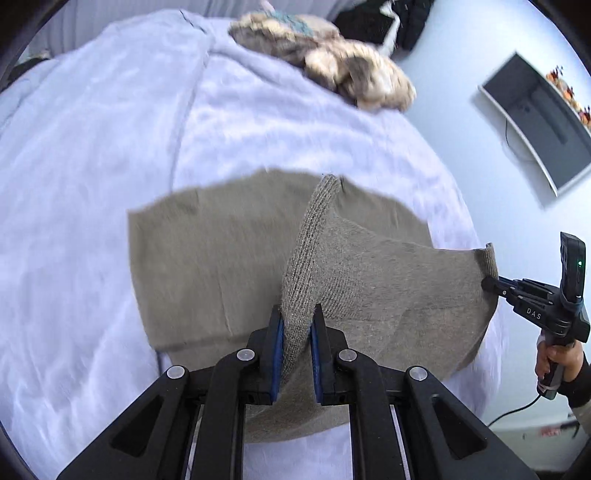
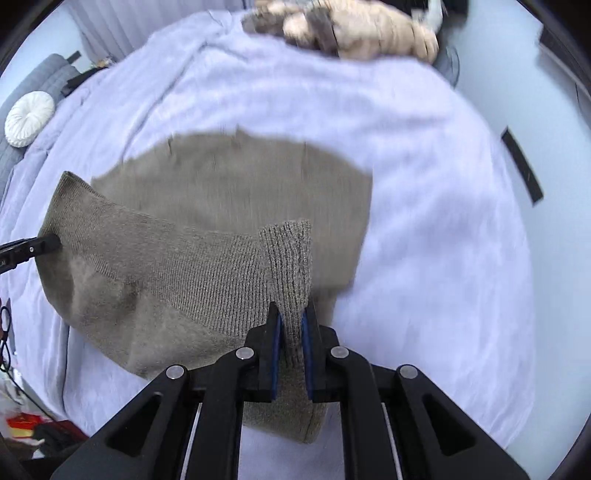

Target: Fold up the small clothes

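A grey-brown knitted garment (image 1: pixel 229 266) lies on the pale lilac bed cover (image 1: pixel 92 147); its near ribbed hem is lifted off the bed and stretched between both grippers. My left gripper (image 1: pixel 297 317) is shut on the hem's left end. My right gripper (image 2: pixel 291 317) is shut on the hem's right end (image 2: pixel 288 258). The garment (image 2: pixel 229 184) fills the middle of the right wrist view. The right gripper (image 1: pixel 489 285) shows at the garment's right corner in the left wrist view; the left gripper (image 2: pixel 51 242) shows at the left corner in the right wrist view.
A fluffy beige and grey pile of clothes (image 1: pixel 332 62) lies at the bed's far edge, also in the right wrist view (image 2: pixel 351 33). A white round cushion (image 2: pixel 29 118) sits on a grey seat at left. A monitor (image 1: pixel 539 118) stands right. Floor clutter (image 2: pixel 26 424) lies lower left.
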Motion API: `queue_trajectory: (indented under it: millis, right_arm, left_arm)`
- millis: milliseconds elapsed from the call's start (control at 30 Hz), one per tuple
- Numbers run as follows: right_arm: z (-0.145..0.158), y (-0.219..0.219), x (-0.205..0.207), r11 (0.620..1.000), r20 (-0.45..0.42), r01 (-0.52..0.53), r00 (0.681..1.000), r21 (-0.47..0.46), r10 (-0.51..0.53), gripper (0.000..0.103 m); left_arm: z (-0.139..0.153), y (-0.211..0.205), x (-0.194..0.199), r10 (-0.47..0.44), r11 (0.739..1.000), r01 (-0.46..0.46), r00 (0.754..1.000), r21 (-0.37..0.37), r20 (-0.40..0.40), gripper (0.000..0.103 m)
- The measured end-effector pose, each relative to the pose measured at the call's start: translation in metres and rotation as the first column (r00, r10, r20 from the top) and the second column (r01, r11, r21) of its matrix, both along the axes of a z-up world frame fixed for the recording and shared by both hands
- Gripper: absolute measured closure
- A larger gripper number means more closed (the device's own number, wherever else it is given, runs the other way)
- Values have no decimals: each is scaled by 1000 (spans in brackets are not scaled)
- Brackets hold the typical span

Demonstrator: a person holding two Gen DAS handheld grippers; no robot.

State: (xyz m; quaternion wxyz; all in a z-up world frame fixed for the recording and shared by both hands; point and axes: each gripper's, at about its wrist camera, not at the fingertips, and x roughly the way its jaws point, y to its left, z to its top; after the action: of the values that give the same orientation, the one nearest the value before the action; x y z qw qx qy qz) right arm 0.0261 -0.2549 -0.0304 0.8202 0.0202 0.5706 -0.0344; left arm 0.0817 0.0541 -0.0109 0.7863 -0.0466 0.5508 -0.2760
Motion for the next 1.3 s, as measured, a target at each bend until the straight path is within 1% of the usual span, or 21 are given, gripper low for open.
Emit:
queue_trajectory:
  millis: [133,233,333,400,500,600,633,667,700,733,800,833,867,900,967,1000,1033,1067,1133,1267,1300]
  right_arm:
    - [22,-5,51,998,83,-48,995,-50,52,92]
    - [19,-8,87,994,99,-78,991,-70,84,92]
    - [-5,-6,122,992,69,-103,992,-70,108,92]
    - [-30,-8,144,991,33,-111,993,-76,114,92]
    - [-71,-12,168,994,-26,-90,996,-58,88,92]
    - [-101,-26,172,1000,-88,-20,996,-13,19,92]
    - [-106,-34,169,999,-98,16,995,35,-12,90]
    - [-107,-40,166,996,-97,47,994,80,-39,89]
    - [-107,-46,164,991,-97,70,994,115,-59,89]
    - [-107,-52,162,983,-101,95,992,156,-79,87]
    - [-106,-59,161,970,-104,117,990,214,-97,82]
    - [-105,-61,161,966,-103,121,990,230,-99,74]
    - [-104,-62,161,960,-99,124,990,252,-102,58]
    - [-103,-63,161,954,-94,128,990,270,-106,50]
    - [-102,-63,159,947,-85,133,990,293,-113,46]
    - [-103,-62,159,944,-88,136,990,300,-114,46]
    - [-105,-62,160,943,-92,138,989,303,-115,47]
    - [-107,-61,160,944,-99,141,988,300,-116,59]
    - [-110,-57,162,955,-118,142,986,260,-115,91]
    - [-84,-43,159,978,-44,62,998,198,-54,91]
    - [-77,-39,157,982,-22,36,999,188,-33,91]
  left_arm:
    - [5,12,31,75,997,-77,995,17,71,89]
    - [-15,5,62,148,988,-151,986,35,79,89]
    - [-46,9,92,212,975,-215,976,63,53,89]
    - [-74,8,105,245,963,-246,969,108,31,89]
    - [-102,11,108,273,949,-266,962,169,-21,89]
    - [-104,15,102,275,955,-266,960,133,-54,88]
    - [-101,14,101,269,957,-260,962,130,-52,80]
    - [-98,11,101,255,959,-247,966,138,-46,65]
    - [-93,8,101,244,960,-238,969,148,-25,27]
    - [-88,3,101,236,960,-236,972,152,18,13]
    - [-81,-11,106,187,968,-193,981,159,52,13]
    - [-81,-16,110,176,969,-181,983,170,46,13]
    - [-86,-24,115,164,970,-167,986,174,33,13]
    - [-92,-31,121,146,974,-145,989,174,9,13]
    - [-110,-47,133,112,975,-99,992,197,-54,19]
    - [-120,-54,137,96,976,-77,992,205,-84,47]
    - [-126,-58,139,83,975,-59,991,212,-107,84]
    - [-130,-61,139,76,975,-49,990,218,-115,91]
    - [-122,-58,135,86,976,-70,994,204,-70,95]
    - [-94,-23,120,147,979,-144,989,144,-7,95]
    - [-93,-16,118,158,977,-156,987,148,-2,95]
